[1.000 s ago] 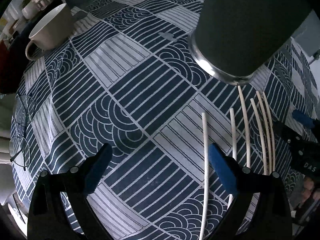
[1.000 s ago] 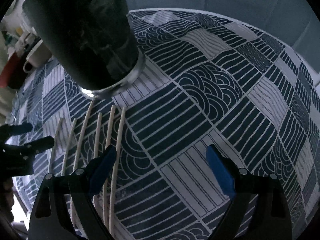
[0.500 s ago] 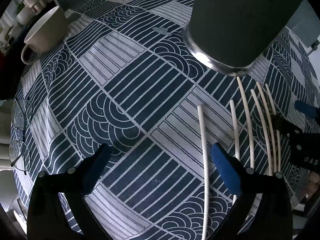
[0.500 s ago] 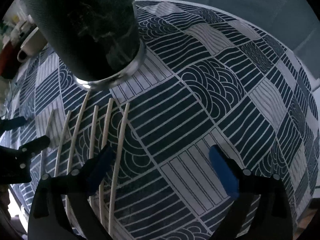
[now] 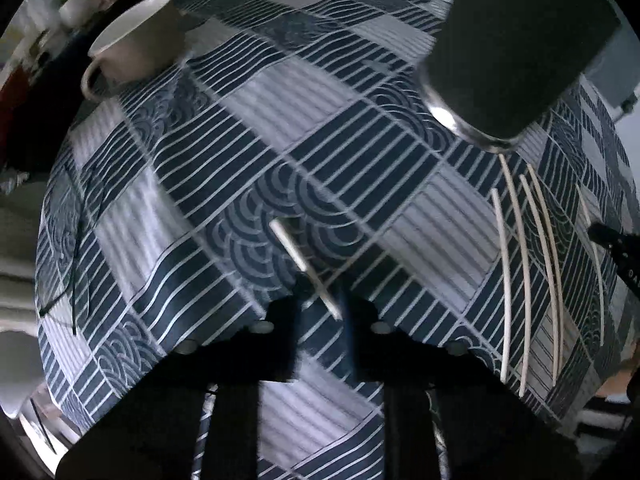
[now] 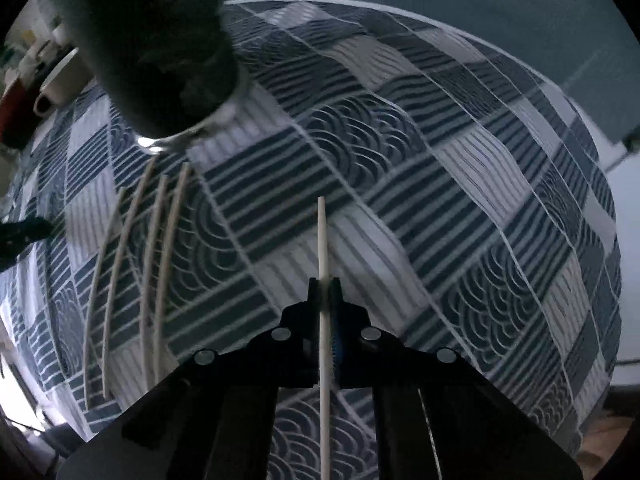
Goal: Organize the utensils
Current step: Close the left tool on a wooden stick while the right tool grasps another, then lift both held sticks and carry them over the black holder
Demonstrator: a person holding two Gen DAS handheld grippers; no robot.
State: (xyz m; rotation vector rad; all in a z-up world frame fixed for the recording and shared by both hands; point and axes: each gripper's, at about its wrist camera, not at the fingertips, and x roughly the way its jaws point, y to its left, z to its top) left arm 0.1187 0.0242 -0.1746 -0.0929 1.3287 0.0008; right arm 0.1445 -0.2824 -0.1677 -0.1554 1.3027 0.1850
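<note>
My left gripper [image 5: 320, 300] is shut on a white chopstick [image 5: 294, 250] that slants up to the left above the cloth. My right gripper [image 6: 325, 296] is shut on another white chopstick [image 6: 322, 236] that points straight ahead. Several more white chopsticks lie side by side on the cloth, at the right in the left wrist view [image 5: 528, 264] and at the left in the right wrist view [image 6: 136, 260]. A tall dark holder cup with a metal base stands just beyond them, in the left wrist view [image 5: 516, 40] and in the right wrist view [image 6: 156, 48].
The table wears a blue and white patterned cloth [image 5: 224, 184]. A white mug [image 5: 132, 48] stands at the far left, with dim clutter behind it. Eyeglasses [image 5: 68, 272] lie near the left table edge. The other gripper's tip [image 5: 616, 240] shows at the right.
Both grippers were open over the chopstick row. Now each is shut on one chopstick and has lifted it away from the row, the left toward the left, the right toward the right.
</note>
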